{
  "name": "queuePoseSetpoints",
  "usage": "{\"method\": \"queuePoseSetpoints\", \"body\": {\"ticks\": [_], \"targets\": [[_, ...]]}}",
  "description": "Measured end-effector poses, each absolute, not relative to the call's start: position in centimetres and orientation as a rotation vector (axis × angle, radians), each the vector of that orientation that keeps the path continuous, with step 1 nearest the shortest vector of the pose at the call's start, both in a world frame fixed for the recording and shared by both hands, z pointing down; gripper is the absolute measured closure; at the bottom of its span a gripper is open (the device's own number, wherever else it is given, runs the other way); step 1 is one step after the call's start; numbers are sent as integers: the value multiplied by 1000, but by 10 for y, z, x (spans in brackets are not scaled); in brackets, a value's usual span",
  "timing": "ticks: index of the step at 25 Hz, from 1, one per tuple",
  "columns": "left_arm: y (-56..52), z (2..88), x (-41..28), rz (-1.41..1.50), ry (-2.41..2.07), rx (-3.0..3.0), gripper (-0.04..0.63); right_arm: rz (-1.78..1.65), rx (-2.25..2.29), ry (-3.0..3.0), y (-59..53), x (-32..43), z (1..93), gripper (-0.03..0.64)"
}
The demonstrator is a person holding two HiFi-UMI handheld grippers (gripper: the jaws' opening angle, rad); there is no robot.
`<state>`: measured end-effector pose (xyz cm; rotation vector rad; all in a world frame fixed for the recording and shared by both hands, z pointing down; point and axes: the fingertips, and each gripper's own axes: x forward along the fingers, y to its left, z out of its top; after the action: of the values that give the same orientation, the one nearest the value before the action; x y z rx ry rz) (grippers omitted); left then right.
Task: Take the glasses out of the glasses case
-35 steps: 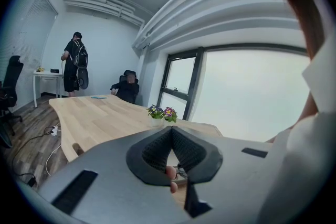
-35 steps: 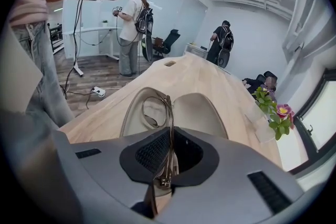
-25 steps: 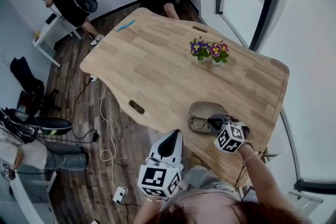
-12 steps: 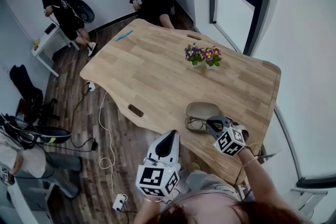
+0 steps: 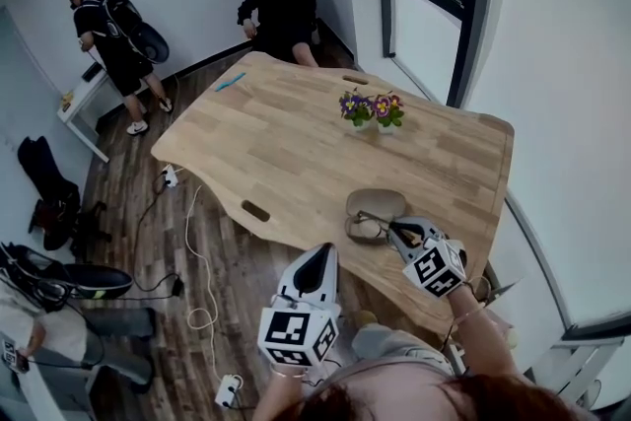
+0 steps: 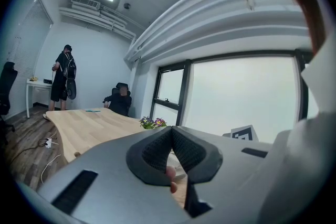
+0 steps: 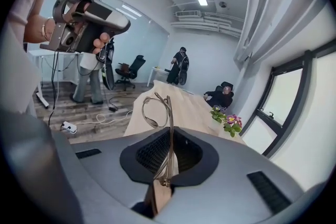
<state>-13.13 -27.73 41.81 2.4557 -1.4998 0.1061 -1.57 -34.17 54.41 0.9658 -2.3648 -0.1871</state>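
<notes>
I am clamping the glasses (image 7: 156, 107) in my right gripper (image 7: 167, 159), the jaws pressing together on the thin gold-coloured frame, so that one lens ring is standing up above the pads. A second ago the glasses were lying flat in the near half of the open glasses case (image 5: 376, 203). Now I am lifting them, and in the head view they are hanging at the tip of the right gripper (image 5: 394, 231), just over the case's near edge. From here I cannot tell whether they are fully clear of the shell yet. I judge the grip to be holding and the main step almost done: what is left is carrying them away from the case and setting them down on the wooden table (image 5: 276, 133). My left gripper (image 5: 320, 253) is waiting off the table's near edge, its jaws pressed together on nothing.
</notes>
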Motion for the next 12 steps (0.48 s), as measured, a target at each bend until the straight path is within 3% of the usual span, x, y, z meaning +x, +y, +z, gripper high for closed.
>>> {"method": "queuePoseSetpoints", "body": {"ticks": [12], "targets": [[-237, 408, -144, 58, -1539, 2477, 595, -114, 1283, -2528, -287, -1, 478, 601]]}}
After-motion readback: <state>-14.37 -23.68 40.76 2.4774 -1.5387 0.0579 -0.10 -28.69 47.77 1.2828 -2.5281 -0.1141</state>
